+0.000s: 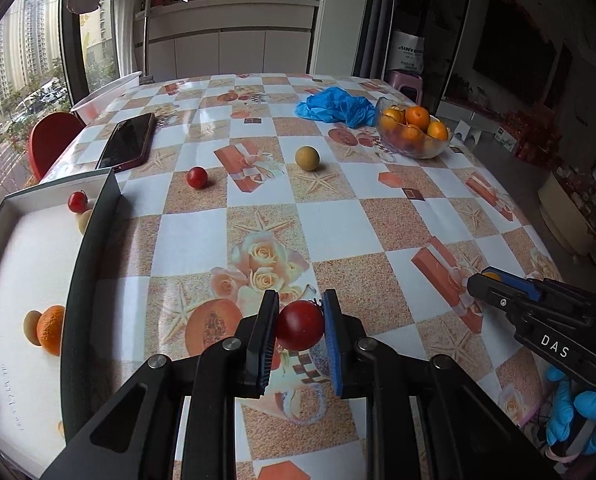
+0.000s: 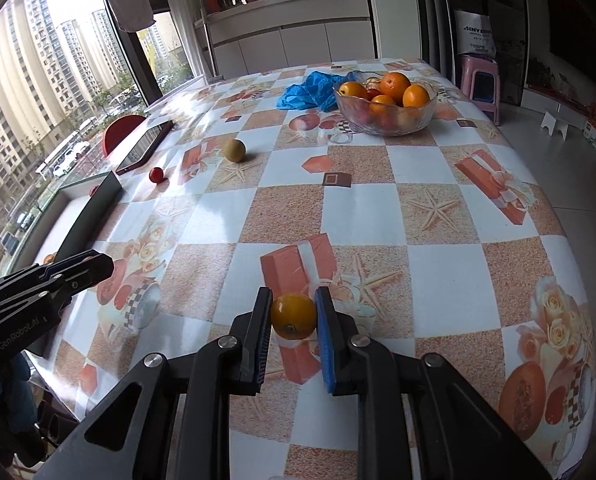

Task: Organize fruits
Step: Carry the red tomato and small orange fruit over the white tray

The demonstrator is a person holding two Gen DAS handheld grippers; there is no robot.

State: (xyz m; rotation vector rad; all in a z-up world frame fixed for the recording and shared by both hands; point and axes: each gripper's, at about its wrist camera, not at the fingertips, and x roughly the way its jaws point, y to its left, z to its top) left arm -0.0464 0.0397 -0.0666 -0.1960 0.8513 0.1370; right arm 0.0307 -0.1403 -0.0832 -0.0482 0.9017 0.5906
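Observation:
My left gripper (image 1: 300, 320) is shut on a red tomato (image 1: 299, 325), held above the table near its front edge. My right gripper (image 2: 292, 316) is shut on a small orange fruit (image 2: 293, 316); it also shows in the left wrist view (image 1: 494, 280). A shallow white box (image 1: 26, 264) with dark walls stands at the left and holds a tomato (image 1: 77, 201), an orange (image 1: 51, 329) and pale round fruits. A loose tomato (image 1: 197, 177) and a yellow-green fruit (image 1: 307, 158) lie on the table. A glass bowl (image 2: 386, 120) holds several oranges.
A dark phone (image 1: 128, 141) lies at the far left of the table. A blue crumpled plastic bag (image 1: 334, 106) lies next to the bowl. A red chair back (image 1: 52, 140) and a white tub (image 1: 106, 94) stand beyond the table's left edge. A pink stool (image 2: 480, 80) stands behind.

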